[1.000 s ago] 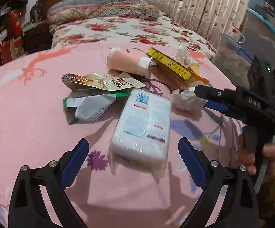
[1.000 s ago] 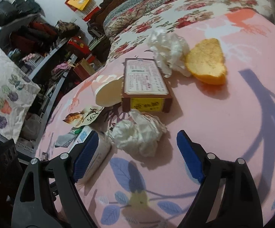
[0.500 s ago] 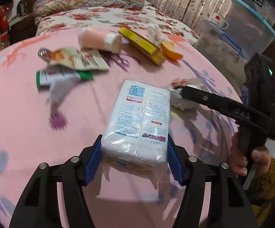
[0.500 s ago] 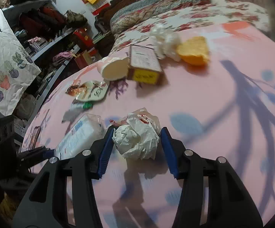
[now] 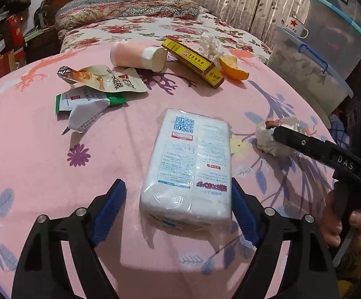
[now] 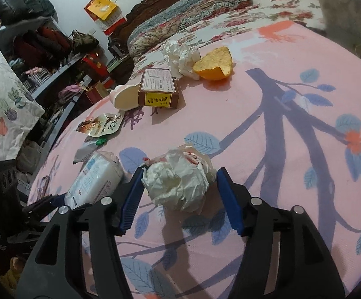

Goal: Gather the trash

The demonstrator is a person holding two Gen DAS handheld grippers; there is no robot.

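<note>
A white tissue pack [image 5: 190,164] lies on the pink tablecloth [image 5: 31,149] between the fingers of my left gripper [image 5: 178,209]. Its jaws are opening: the left pad stands clear of the pack and the right pad rests beside it. A crumpled white paper ball [image 6: 178,182] lies between the fingers of my right gripper [image 6: 180,199]. Those jaws are opening too, with a gap at the right pad. The left wrist view shows the same paper ball [image 5: 265,139] at the tip of the right gripper [image 5: 276,134], held by a hand.
Farther back lie a pink cup [image 5: 138,56] on its side, a yellow box [image 5: 192,62], an orange peel [image 5: 232,68], a white tissue [image 5: 210,43] and two wrappers [image 5: 100,82]. Beyond the table are a floral bed [image 5: 143,27], storage bins [image 5: 317,69] and cluttered shelves [image 6: 43,42].
Both grippers closed onto the pack and the paper ball, pulled them nearer and away from the other litter, and have since spread their jaws again.
</note>
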